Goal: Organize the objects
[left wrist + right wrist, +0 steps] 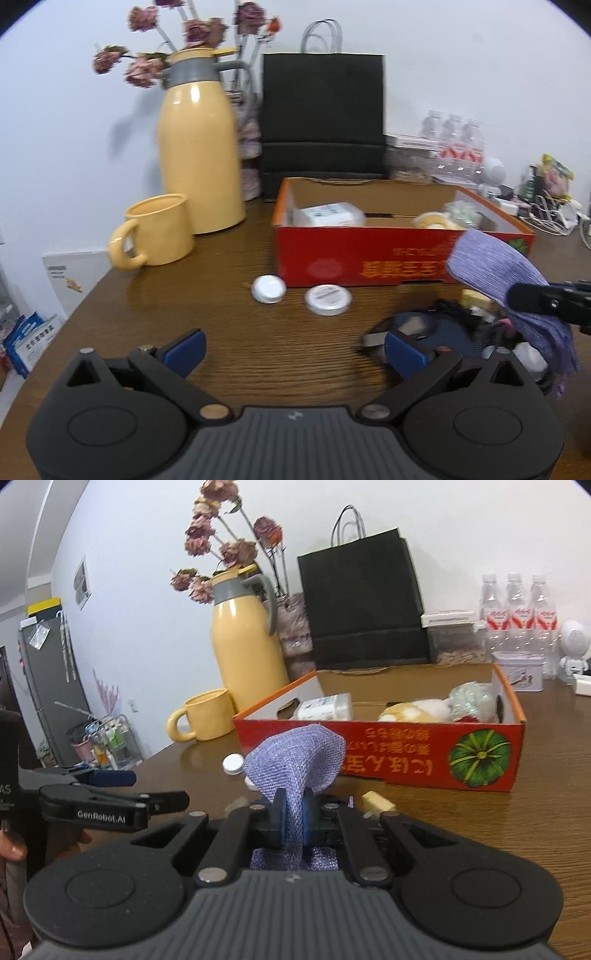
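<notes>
I count three water bottles (515,602), two white lids (268,289) (both flat on my table), one mug (157,230), one jug (199,147).

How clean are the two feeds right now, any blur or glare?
Left wrist: motion-smeared, the red box lettering unreadable, the purple cloth soft, fisheye-bent table edge. Right wrist: sharper, box print legible, cloth weave visible in the right gripper, faint sheen on the yellow thermos.
</notes>
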`<action>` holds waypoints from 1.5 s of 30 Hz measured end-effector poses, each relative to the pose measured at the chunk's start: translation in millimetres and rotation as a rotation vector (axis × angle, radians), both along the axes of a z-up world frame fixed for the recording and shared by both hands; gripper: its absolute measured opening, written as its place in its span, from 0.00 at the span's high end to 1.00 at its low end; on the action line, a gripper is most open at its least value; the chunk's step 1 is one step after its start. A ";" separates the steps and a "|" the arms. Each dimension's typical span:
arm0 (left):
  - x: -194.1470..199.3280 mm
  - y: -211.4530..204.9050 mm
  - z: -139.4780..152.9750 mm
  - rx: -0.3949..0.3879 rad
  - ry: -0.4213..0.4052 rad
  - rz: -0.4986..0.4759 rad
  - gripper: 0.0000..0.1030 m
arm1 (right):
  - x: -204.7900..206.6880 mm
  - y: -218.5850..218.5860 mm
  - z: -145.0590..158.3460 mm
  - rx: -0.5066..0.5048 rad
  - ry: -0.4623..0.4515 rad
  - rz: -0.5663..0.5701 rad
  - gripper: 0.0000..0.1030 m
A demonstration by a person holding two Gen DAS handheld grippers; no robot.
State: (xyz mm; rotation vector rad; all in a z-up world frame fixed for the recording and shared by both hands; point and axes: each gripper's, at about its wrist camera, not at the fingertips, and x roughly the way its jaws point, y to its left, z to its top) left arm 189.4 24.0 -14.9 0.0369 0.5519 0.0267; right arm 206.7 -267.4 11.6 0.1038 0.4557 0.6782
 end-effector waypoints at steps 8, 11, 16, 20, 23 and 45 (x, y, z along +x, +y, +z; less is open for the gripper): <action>20.8 -30.9 -0.6 -0.035 0.018 -0.018 0.04 | 0.8 -25.5 2.7 0.000 -0.032 -0.087 0.92; 26.7 -33.9 -2.2 -0.067 0.035 -0.007 0.13 | 2.2 -33.4 2.2 -0.007 -0.037 -0.116 0.92; 30.1 -38.0 -5.6 -0.088 0.052 -0.010 0.36 | 3.5 -42.7 1.4 -0.002 -0.040 -0.135 0.92; 31.0 -39.6 -8.1 -0.123 0.067 -0.037 0.62 | 2.2 -43.1 1.4 -0.004 -0.045 -0.131 0.92; 29.1 -37.7 -7.8 -0.185 0.067 -0.074 0.91 | 1.3 -41.9 1.1 -0.010 -0.050 -0.126 0.92; 14.7 -21.1 28.9 -0.227 -0.054 -0.050 0.97 | 3.6 -36.6 7.7 -0.041 -0.079 -0.139 0.92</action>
